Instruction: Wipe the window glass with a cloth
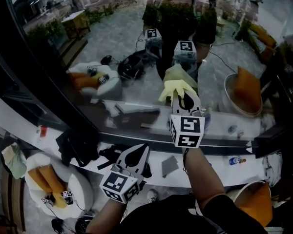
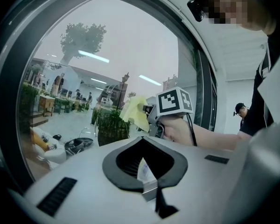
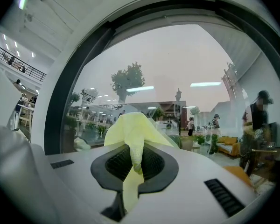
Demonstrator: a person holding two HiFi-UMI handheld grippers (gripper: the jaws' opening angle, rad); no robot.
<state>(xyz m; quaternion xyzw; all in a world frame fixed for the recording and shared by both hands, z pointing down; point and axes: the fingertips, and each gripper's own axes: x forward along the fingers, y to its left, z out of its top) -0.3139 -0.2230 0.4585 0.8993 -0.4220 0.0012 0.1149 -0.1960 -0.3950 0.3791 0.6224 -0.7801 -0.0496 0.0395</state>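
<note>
Right gripper [image 3: 134, 164] is clamping a fold of the pale yellow cloth [image 3: 130, 129]. Its jaws are closing on a narrow gathered strip, while a loose tail is hanging below the tips and a fuller bunch is standing up ahead of them toward the window glass [image 3: 177, 64]. In the head view this gripper [image 1: 184, 99] is pointing up at the pane [image 1: 117, 43], and the cloth [image 1: 178, 84] is lying against or just off the surface where it meets its own reflection; which of the two cannot be told. The left gripper [image 1: 134, 157] is hanging lower, over the white sill [image 1: 219, 172], with its jaws together. In its own view a small pale sliver is showing in the opening behind the tips [image 2: 147, 171], and what it is cannot be made out. That view is also catching the cloth [image 2: 136, 112] from the side, puffing out beyond the other gripper. The cloth is judged light, thin and limp. It is likely to fold and trail rather than hold a shape, so the present hold on a gathered middle fold is leaving a soft wad forward to serve as the wiping face. The pane is judged hard, smooth and breakable, so contact should probably be made with that wad and not with the jaw tips. If the pinched strip slips, the cloth may be dragging free.
</note>
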